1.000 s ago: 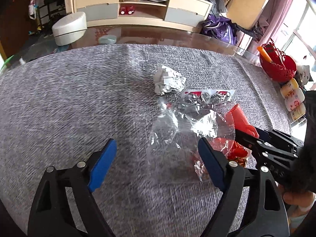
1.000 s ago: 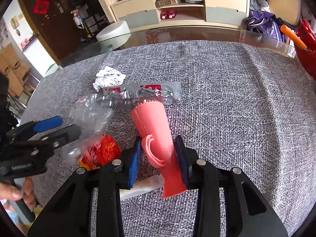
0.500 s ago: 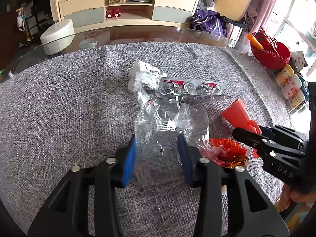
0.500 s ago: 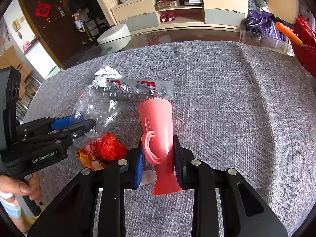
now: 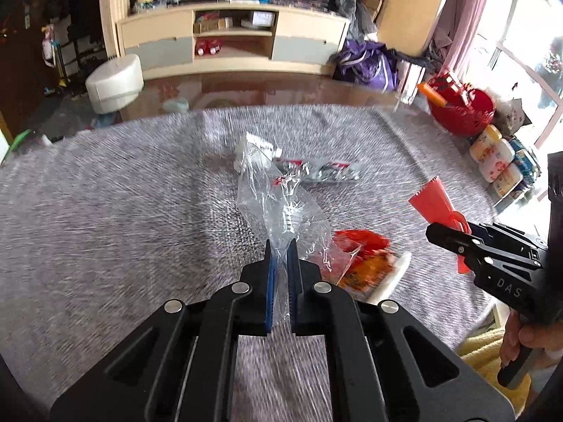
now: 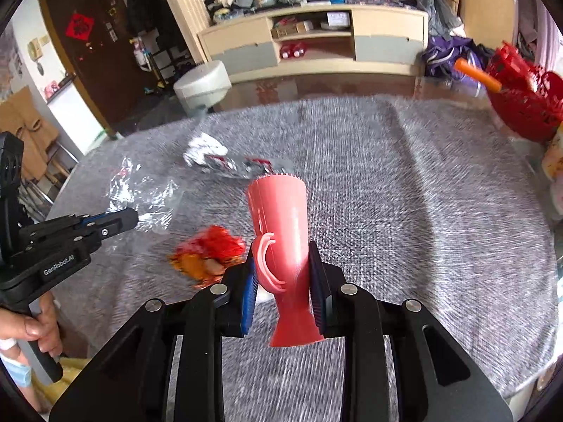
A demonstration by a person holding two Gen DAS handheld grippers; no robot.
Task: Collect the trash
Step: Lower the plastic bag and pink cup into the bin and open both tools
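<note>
My left gripper [image 5: 280, 246] is shut on a clear plastic bag [image 5: 278, 207] and holds it up off the grey cloth. My right gripper [image 6: 281, 249] is shut on a pink-red dustpan-like scoop [image 6: 279, 225], its toothed edge pointing away; the scoop also shows in the left wrist view [image 5: 434, 204]. A crumpled red and orange wrapper [image 5: 359, 256] lies between the grippers and shows in the right wrist view [image 6: 207, 249]. A silver foil wrapper [image 5: 316, 170] and a crumpled white paper ball [image 5: 246, 147] lie farther back.
A grey cloth [image 5: 105, 211] covers the glass table. A red basket [image 5: 461, 109] and small bottles [image 5: 492, 161] stand at the right edge. A white stool [image 5: 114, 82] and a wooden cabinet [image 5: 232, 42] are beyond the table.
My left gripper closed on the clear bag and lifted it. The right gripper kept its hold on the scoop and rose a little.
</note>
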